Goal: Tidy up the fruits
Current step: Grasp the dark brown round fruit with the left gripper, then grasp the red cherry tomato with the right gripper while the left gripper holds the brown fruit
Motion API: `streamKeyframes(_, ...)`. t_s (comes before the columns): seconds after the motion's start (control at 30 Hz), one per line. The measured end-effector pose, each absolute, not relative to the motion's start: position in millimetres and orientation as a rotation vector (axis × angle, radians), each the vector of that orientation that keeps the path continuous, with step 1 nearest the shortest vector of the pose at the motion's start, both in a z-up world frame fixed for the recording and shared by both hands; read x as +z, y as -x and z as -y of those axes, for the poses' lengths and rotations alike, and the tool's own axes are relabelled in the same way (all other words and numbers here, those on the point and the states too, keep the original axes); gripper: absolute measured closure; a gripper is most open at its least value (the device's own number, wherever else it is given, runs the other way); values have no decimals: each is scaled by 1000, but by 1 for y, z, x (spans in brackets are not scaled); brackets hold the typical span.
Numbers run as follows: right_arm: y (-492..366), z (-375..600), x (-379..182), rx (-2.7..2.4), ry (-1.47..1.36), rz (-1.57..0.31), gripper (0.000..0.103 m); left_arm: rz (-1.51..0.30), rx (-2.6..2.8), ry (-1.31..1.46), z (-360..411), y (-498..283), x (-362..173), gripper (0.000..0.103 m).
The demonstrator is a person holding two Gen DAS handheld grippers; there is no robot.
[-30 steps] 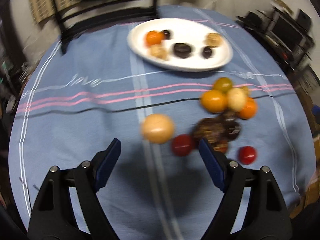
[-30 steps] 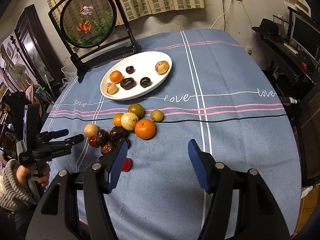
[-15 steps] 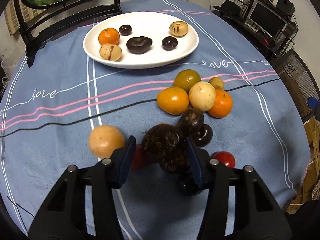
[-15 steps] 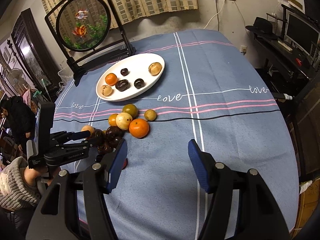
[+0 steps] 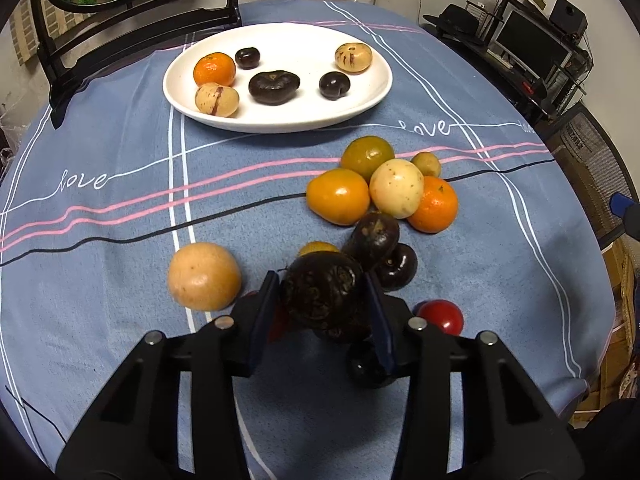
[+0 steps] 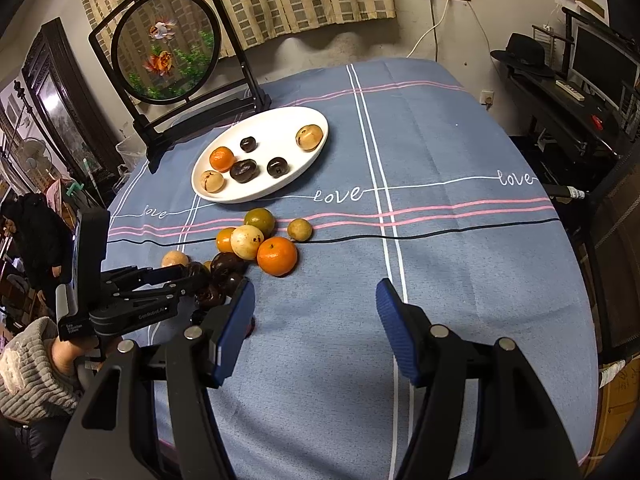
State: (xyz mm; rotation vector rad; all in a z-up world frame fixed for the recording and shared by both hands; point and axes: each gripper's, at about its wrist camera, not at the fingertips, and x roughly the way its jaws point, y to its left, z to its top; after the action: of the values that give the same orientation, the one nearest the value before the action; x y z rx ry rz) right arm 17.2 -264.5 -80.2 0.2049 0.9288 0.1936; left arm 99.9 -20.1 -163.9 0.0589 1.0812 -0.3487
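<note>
The left gripper has its blue pads against both flanks of a wrinkled, dark brown round fruit at the near edge of the loose pile on the blue striped tablecloth; its jaws have just been closing, and the fruit now sits pinched between them. The right gripper hangs over bare cloth with its fingers spread and nothing between them.

The main risk is in the lift. The held fruit looks to lean against a smooth dark purple fruit behind it, with a small glossy black fruit just beside that and a red tomato-like fruit near the right jaw, so a quick pull could set neighbours rolling toward the table edge. The wrinkled skin is rounded, and a grip below its widest part could squeeze it upward and out. The dark shape under the right pad may be another fruit caught at the jaw (the view there is too shadowed to be sure).

A second ago the left jaws stood wide and short of the pile, which was blurred; now they frame the brown fruit. The white oval plate, holding six fruits, is unchanged, as is the right gripper.
</note>
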Motion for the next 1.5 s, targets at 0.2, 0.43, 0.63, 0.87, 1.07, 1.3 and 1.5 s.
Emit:
streamKeyframes(0.2, -18, 265, -81, 203, -219, -936, 39, -1070, -329, -36, 12, -89, -157, 60)
streamKeyframes(0.43, -31, 252, -96, 306, -218, -990, 39, -1076, -228, -12, -26, -60, -150, 60)
streamKeyframes(0.63, -44, 188, -132, 540, 14, -1056, 40, -1099, -124, 41, -59, -36, -154, 60)
streamKeyframes(0.87, -48, 160, -159, 599, 113, -1078, 56, -1090, -49, 72, -80, -13, -150, 60)
streamKeyframes(1.07, -50, 152, -174, 613, 119, -1102, 70, -1102, -36, 79, -85, -3, -152, 60)
streamKeyframes(1.3, -48, 154, -177, 607, 82, -1093, 72, -1107, -55, 89, -84, -1, -153, 60)
streamKeyframes(1.5, -37, 165, -167, 579, 90, -1057, 73, -1103, -81, 105, -79, -5, -154, 60)
